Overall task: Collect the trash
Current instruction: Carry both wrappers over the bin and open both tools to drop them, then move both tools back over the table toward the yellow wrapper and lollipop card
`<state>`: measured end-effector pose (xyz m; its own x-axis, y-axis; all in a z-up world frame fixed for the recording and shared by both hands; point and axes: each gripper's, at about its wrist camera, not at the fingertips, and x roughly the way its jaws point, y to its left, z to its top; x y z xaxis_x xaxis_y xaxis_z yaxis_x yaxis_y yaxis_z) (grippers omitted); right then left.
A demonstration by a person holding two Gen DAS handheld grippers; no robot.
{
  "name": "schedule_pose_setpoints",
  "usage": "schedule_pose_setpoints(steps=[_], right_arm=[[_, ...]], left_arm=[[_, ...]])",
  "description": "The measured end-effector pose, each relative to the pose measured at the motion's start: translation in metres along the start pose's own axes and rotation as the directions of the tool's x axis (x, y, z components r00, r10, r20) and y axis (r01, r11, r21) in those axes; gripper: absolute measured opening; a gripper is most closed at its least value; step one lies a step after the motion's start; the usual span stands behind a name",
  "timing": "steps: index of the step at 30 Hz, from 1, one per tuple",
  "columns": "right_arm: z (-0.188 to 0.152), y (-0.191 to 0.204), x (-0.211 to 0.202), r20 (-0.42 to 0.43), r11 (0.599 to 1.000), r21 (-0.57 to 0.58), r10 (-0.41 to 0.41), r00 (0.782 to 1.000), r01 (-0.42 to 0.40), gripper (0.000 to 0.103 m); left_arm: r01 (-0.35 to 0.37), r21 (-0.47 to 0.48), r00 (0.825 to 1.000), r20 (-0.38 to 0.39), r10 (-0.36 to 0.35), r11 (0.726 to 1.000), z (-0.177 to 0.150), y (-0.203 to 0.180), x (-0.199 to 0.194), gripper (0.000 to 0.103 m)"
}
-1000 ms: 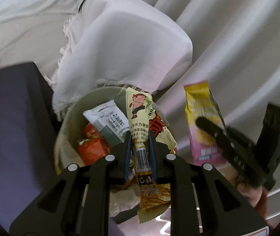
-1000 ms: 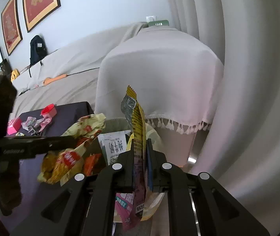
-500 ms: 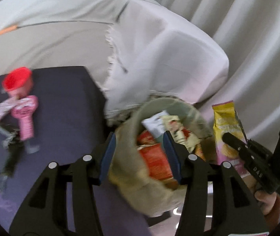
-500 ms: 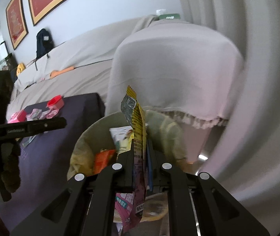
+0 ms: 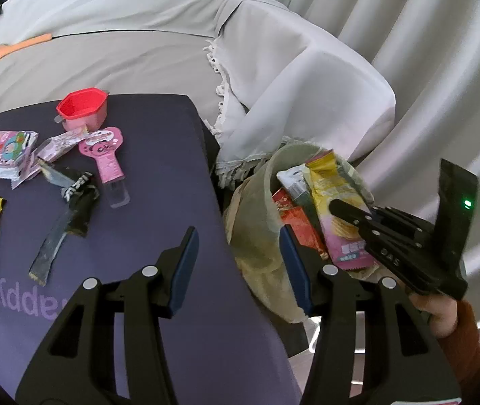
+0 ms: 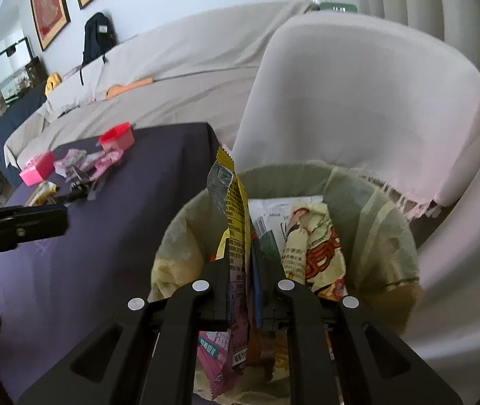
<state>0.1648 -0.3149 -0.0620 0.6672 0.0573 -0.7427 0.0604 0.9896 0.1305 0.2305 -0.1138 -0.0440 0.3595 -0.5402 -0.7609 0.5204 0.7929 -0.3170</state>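
We hold a yellow-and-pink wrapper (image 6: pixel 236 222) upright over the bin (image 6: pixel 388 236), pinched in our right gripper (image 6: pixel 241 270), whose jaws are nearly closed on it. Our left gripper (image 5: pixel 238 253) has just been opening and hangs empty, jaws apart, above the edge of the purple surface (image 5: pixel 159 155), where more wrappers (image 5: pixel 68 209) lie.

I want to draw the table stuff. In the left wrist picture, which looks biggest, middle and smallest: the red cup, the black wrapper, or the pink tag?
As they look in that view:
1. black wrapper, the longest
2. pink tag
3. red cup
The tag and cup look close in size, and the cup lies farther away, so their order is unsure.
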Motion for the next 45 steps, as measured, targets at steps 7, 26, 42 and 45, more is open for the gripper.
schedule_pose_setpoints(steps=[7, 26, 42, 45], right_arm=[[-0.017, -0.013, 0.031, -0.113, 0.999, 0.031, -0.024, 0.993, 0.028, 0.011], [0.0, 0.007, -0.021, 0.002, 0.984, -0.039, -0.173, 0.985, 0.173, 0.045], [0.021, 0.154, -0.026, 0.032, 0.978, -0.205, -0.018, 0.999, 0.024, 0.045], [0.022, 0.189, -0.014, 0.013, 0.964, -0.266, 0.0, 1.0, 0.003, 0.045]], left_arm=[[-0.006, -0.017, 1.0, -0.004, 0.006, 1.0, -0.01, 0.013, -0.005, 0.047], [-0.082, -0.014, 0.995, 0.06, 0.083, 0.997, -0.019, 0.043, -0.032, 0.048], [-0.29, -0.233, 0.936, 0.135, 0.326, 0.928, -0.049, 0.189, -0.118, 0.048], [-0.324, -0.268, 0.922, 0.126, 0.367, 0.907, -0.06, 0.219, -0.131, 0.048]])
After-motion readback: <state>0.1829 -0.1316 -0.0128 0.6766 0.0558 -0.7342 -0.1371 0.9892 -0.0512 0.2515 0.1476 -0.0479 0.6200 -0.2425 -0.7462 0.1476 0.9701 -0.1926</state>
